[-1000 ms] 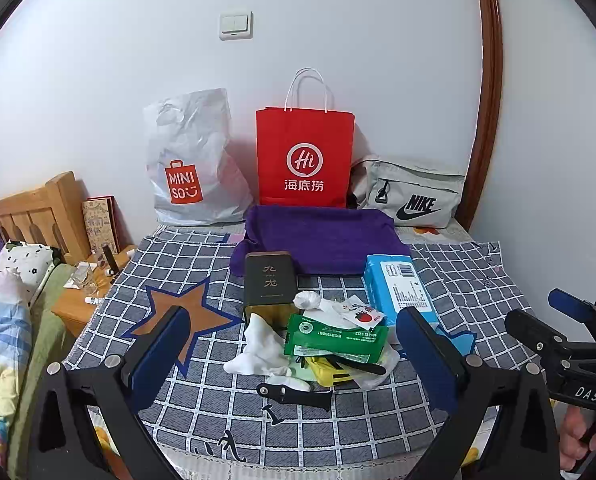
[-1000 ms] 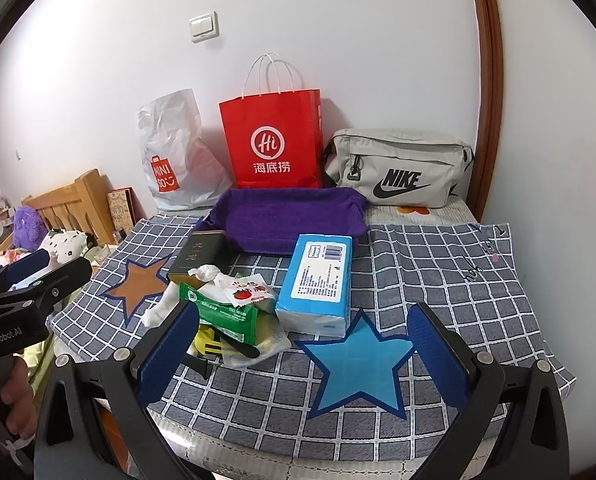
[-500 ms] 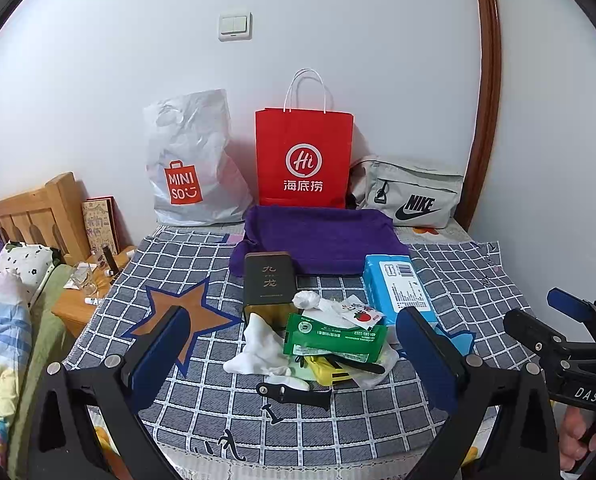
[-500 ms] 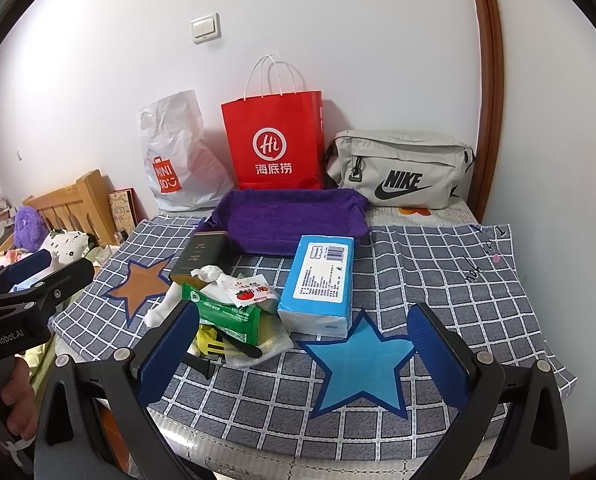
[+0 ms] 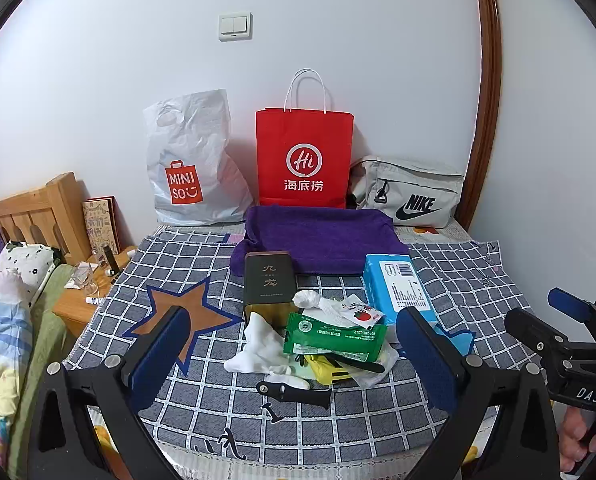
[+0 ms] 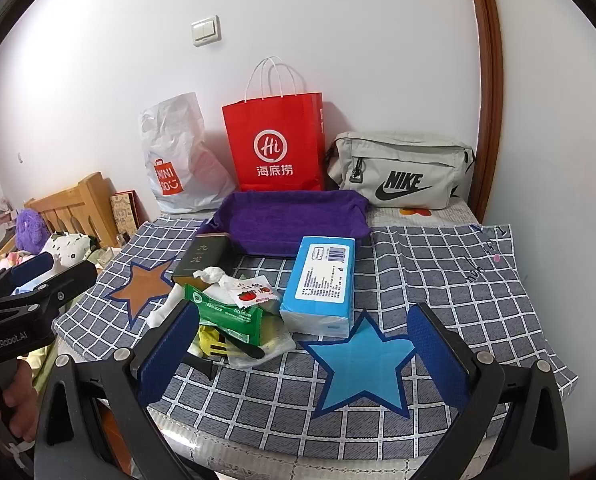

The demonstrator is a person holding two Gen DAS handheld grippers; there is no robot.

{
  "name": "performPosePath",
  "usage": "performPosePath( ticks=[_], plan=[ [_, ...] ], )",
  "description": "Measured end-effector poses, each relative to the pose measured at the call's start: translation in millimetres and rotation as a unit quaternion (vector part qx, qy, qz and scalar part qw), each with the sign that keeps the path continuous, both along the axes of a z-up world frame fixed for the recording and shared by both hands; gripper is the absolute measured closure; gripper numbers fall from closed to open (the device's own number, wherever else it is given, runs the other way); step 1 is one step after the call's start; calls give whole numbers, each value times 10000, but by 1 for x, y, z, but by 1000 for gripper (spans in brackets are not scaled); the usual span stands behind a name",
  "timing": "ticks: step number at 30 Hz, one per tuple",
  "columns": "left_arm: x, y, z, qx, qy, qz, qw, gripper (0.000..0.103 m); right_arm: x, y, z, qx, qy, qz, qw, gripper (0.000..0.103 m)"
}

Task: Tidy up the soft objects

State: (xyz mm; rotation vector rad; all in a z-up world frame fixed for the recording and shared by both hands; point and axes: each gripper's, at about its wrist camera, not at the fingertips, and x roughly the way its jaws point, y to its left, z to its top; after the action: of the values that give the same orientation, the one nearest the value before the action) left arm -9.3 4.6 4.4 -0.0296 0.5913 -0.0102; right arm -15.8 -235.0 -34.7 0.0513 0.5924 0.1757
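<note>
A pile of small items lies mid-table: a blue tissue pack (image 5: 398,288) (image 6: 322,280), a green wipes pack (image 5: 334,334) (image 6: 225,312), a white cloth (image 5: 257,348), a ketchup sachet (image 5: 362,314) (image 6: 253,292) and a dark box (image 5: 267,280) (image 6: 203,258). Behind them sits a purple fabric tray (image 5: 318,240) (image 6: 293,220), nothing visible inside. My left gripper (image 5: 291,316) is open, held short of the pile. My right gripper (image 6: 304,310) is open too, over the blue star in front of the tissue pack. Neither touches anything.
Against the wall stand a white Miniso bag (image 5: 189,168), a red paper bag (image 5: 304,160) and a grey Nike pouch (image 5: 410,192). A black strap (image 5: 293,391) lies near the table's front edge. A wooden bed frame (image 5: 37,208) and bedding are on the left.
</note>
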Motion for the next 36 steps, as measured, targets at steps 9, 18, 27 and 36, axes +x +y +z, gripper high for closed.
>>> performPosePath(
  ticks=[9,18,27,36],
  plan=[
    [-3,0,1,-15,-1,-11,10000,0,-1,-1,-2,36,-2,12,10000,0],
    [9,6,-2,-19,86,41,10000,0,7,-3,-8,77,-41,77,9999,0],
    [42,42,-45,-115,657,469,9967,0,33,6,-37,167,168,297,9993,0],
    [68,69,-92,-249,1054,653,9920,0,81,28,-62,78,397,798,9960,9]
  ],
)
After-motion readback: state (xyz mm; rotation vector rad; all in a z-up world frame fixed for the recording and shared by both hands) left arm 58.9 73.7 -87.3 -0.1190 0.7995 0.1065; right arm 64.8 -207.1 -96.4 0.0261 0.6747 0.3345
